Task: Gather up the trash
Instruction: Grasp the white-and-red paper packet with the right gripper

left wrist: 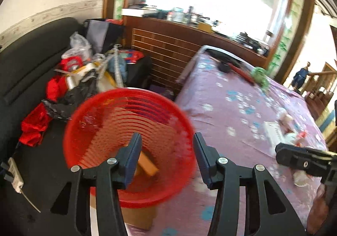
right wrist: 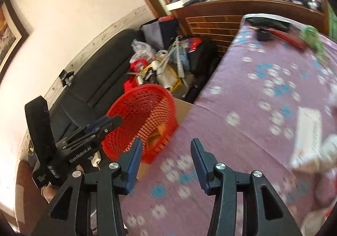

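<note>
A red mesh basket (left wrist: 126, 143) stands tilted on a cardboard box beside the table; a tan box piece (left wrist: 147, 164) lies inside it. It also shows in the right wrist view (right wrist: 145, 113). My left gripper (left wrist: 167, 151) is open and empty just in front of the basket's mouth. My right gripper (right wrist: 166, 158) is open and empty over the purple flowered tablecloth (right wrist: 252, 99). It shows from the side in the left wrist view (left wrist: 303, 160). Blurred white trash (left wrist: 282, 130) lies on the cloth at the right, also in the right wrist view (right wrist: 309, 141).
A black sofa (left wrist: 31, 63) at the left holds a heap of bags, red cloth and bottles (left wrist: 84, 71). A wooden slatted cabinet (left wrist: 168, 50) stands behind. A red-handled tool and a green thing (left wrist: 259, 73) lie at the table's far end.
</note>
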The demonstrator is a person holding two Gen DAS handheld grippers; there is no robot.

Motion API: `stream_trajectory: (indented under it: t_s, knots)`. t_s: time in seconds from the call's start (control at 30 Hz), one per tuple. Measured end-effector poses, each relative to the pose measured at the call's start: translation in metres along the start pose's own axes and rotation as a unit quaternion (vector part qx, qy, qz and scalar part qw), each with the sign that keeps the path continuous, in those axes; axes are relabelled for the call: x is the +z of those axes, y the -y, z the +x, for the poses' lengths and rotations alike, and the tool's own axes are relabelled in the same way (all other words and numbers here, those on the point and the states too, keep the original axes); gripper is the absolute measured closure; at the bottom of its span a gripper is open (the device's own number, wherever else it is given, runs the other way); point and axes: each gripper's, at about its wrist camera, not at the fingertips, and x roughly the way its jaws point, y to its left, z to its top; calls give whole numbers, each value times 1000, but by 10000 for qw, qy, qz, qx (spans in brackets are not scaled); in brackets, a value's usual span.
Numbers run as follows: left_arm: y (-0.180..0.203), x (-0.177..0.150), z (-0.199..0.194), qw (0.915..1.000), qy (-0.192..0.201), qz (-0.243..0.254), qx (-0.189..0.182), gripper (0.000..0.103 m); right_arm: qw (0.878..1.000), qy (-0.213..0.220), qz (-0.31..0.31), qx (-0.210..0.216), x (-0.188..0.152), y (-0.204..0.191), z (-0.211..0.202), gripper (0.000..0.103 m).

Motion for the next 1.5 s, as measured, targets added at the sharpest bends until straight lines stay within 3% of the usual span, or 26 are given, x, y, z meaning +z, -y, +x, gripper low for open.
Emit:
stream_trajectory:
  t_s: [0.2, 0.37, 0.57, 0.7, 0.8, 0.9, 1.03, 1.23, 1.37, 1.5]
  knots:
    - [68, -15, 6, 9987, -157, 343, -355, 48, 9976, 432, 380, -394, -44, 53, -68, 50]
    - [143, -31, 17, 9920, -274, 1048, -641, 45, 9910, 821, 738, -757, -86, 102, -128, 44]
    - [242, -54, 34, 9638, -293, 2502, -870, 44, 9841, 1017, 1147, -896, -119, 145, -170, 44]
    - [278, -62, 54, 9464, -292, 3172, -537, 48, 9798, 1177, 1353, -890, -131, 163, -190, 43]
    - [284, -60, 73, 9432, -477, 3263, -411, 51, 9783, 1222, 1446, -843, -134, 171, -192, 43]
    - [284, -60, 89, 9403, -650, 3319, -391, 63, 9776, 1226, 1539, -754, -136, 178, -192, 43]
    - [284, -58, 108, 9405, -788, 3285, -357, 88, 9762, 1207, 1676, -664, -138, 184, -190, 43]
    - [280, -55, 118, 9516, -633, 2986, -368, 99, 9733, 1186, 1845, -671, -136, 189, -185, 39]
    - [267, -46, 112, 9641, -523, 2557, -489, 99, 9712, 1137, 1975, -690, -133, 193, -176, 38]
    - [252, -42, 93, 9713, -328, 2269, -637, 99, 9676, 1120, 2123, -779, -129, 199, -169, 37]
